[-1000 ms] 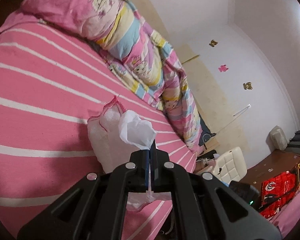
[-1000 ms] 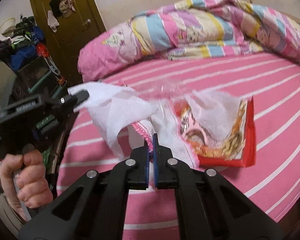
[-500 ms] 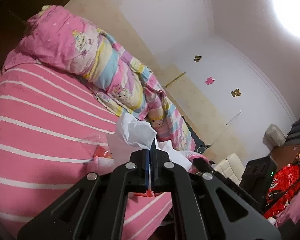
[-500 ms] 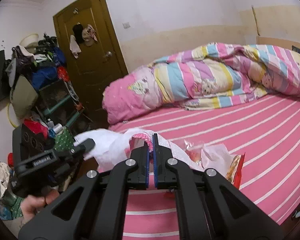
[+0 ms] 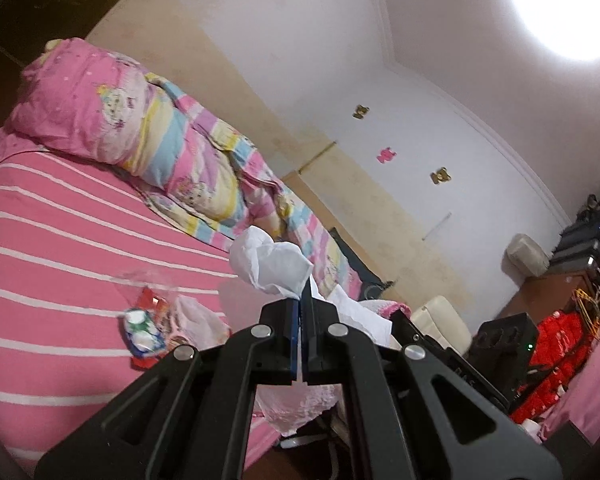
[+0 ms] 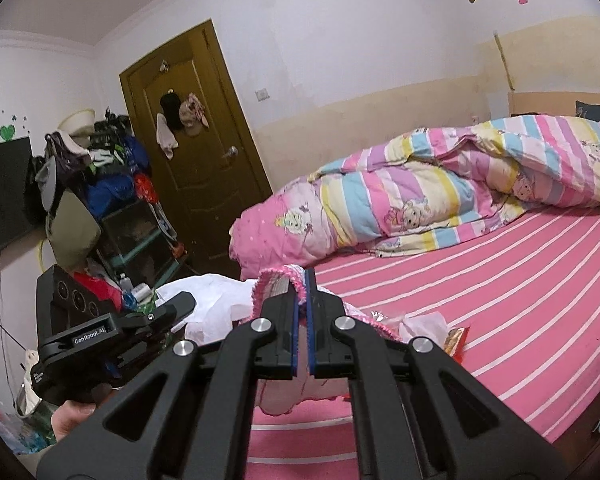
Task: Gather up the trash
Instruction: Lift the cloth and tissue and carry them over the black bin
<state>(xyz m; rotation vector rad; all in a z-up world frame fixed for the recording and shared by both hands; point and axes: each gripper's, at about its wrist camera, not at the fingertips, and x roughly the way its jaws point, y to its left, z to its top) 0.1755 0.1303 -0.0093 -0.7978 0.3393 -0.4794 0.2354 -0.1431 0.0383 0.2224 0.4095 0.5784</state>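
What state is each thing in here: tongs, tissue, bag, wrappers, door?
Left tongs: shut on white tissue.
Right tongs: shut on pink-trimmed bag, lifted off the bed.
Snack wrappers: lying on the bed, uncollected.
Quilt: bunched up.
Door: closed.

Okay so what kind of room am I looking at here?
A lived-in bedroom, most likely in a home. A bed with a pink striped sheet fills most of the view, a rolled cartoon-print quilt lies along it, and a wooden door has hats hanging on it beside a cluttered shelf.
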